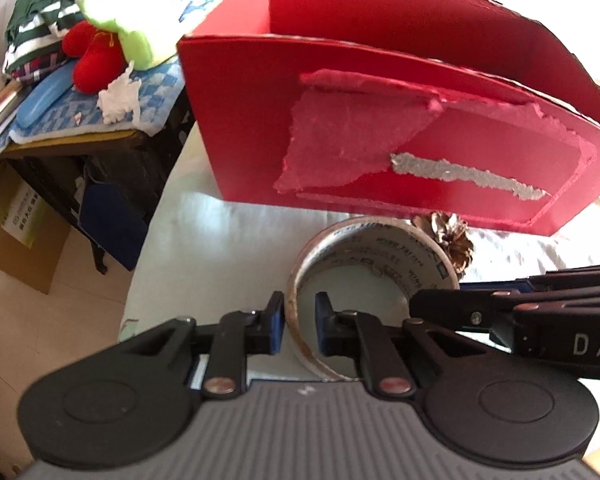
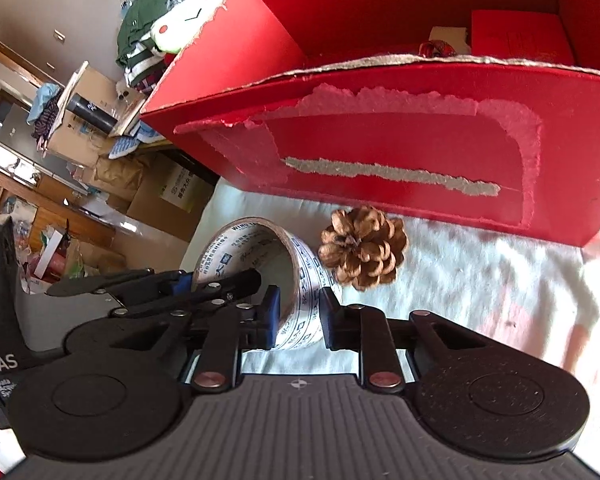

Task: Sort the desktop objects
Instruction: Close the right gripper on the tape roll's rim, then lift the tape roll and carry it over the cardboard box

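Tape roll, blue-printed, clamped by both claws.

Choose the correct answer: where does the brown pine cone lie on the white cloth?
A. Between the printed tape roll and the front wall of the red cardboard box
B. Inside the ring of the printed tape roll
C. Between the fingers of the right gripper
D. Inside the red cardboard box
A: the brown pine cone lies on the cloth beside the printed tape roll, just before the front wall of the red cardboard box.
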`<action>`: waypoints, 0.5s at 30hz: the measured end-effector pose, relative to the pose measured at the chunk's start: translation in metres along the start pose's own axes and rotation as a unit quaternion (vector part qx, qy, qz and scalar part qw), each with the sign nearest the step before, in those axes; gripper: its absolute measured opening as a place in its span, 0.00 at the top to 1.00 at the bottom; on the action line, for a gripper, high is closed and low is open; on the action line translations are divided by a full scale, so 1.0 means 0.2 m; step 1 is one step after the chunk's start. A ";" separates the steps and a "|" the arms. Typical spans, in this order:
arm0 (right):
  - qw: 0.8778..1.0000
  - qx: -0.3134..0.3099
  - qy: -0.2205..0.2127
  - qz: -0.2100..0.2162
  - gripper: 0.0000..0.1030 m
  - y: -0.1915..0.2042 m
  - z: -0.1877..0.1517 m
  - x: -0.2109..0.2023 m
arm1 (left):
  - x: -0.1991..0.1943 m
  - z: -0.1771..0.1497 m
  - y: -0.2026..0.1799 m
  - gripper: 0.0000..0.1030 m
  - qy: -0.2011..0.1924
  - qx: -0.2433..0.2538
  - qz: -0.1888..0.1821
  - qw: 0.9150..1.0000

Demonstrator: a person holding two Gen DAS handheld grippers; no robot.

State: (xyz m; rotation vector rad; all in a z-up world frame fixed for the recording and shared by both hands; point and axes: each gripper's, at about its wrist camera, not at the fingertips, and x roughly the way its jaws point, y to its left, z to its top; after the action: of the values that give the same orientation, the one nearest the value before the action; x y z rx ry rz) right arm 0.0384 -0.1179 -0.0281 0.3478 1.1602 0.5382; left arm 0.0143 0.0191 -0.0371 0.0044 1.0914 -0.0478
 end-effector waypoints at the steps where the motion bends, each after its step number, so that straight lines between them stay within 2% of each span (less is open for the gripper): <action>1: 1.000 -0.001 0.005 -0.003 0.81 0.00 0.00 -0.01 | -0.01 0.00 0.00 0.91 0.002 0.001 -0.003 1.000; 9: 0.999 0.009 0.033 -0.022 0.83 -0.07 -0.07 -0.10 | -0.07 -0.07 -0.14 0.90 0.040 0.030 -0.028 0.998; 15: 0.999 0.032 0.025 -0.032 0.83 -0.17 -0.16 -0.25 | -0.08 -0.14 -0.31 0.90 0.069 0.061 -0.064 0.994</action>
State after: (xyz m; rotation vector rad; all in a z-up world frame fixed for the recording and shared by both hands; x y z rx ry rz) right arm 0.0011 -0.1758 -0.0189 0.3519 1.2356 0.4560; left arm -0.0210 -0.0413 -0.0338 0.0482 1.2246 -0.2335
